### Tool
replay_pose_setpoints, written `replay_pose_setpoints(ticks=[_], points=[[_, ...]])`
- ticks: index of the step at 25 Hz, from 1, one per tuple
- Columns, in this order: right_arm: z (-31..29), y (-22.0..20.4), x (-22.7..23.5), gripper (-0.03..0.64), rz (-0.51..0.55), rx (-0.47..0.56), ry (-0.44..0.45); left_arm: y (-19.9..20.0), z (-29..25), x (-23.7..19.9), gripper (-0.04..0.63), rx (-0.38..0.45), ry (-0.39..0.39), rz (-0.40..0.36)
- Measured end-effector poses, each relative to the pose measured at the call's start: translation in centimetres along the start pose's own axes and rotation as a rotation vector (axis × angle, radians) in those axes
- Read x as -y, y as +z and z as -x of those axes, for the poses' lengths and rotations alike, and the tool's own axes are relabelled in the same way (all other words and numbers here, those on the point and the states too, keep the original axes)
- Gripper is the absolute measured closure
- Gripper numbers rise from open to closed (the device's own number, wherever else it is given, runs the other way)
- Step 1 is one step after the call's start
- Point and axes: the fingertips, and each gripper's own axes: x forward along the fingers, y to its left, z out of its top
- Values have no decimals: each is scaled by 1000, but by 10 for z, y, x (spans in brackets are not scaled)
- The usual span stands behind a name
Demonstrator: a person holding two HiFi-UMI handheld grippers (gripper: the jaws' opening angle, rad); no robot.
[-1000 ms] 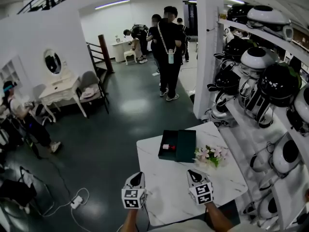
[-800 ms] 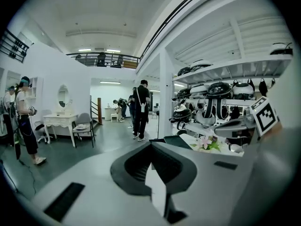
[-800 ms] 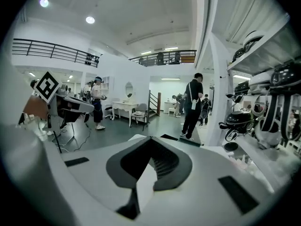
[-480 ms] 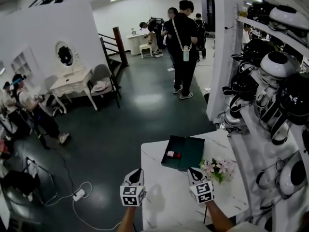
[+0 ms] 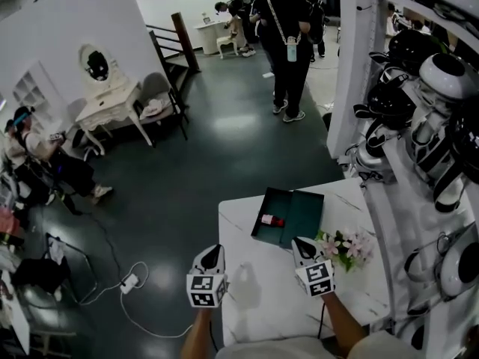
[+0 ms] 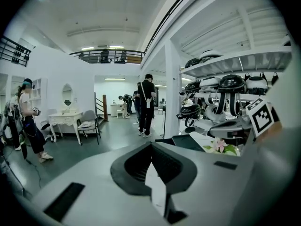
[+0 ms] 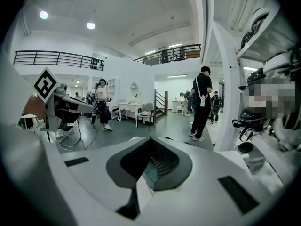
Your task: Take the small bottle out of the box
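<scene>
Right gripper (image 5: pixel 299 241) — small bottle (image 5: pixel 268 220) ahead, apart

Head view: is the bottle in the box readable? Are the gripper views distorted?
Head view: evenly lit, straight lines bend toward the edges; the small bottle is tiny but distinct, red against the dark box. Left gripper view: strong fisheye, black corners. Right gripper view: the same fisheye and dark corners.

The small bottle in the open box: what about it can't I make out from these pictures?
Head view: the small bottle is too small to read its label or cap, just a red-and-pale speck in the box.
Left gripper view: the left gripper blocks all but part of the box; bottle hidden.
Right gripper view: the right gripper blocks the bottle.
</scene>
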Motion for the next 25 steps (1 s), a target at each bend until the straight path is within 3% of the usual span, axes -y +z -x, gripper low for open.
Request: replay_pose_setpoints(ticks=[11,25], points=[[-32,-19,-2,597,-9,-77,7,-22,-48,7,577,-43,-93,21],[-94,-38,-8,597,38,-182,-37,-49,-109,-21,577,-83,-202,55]])
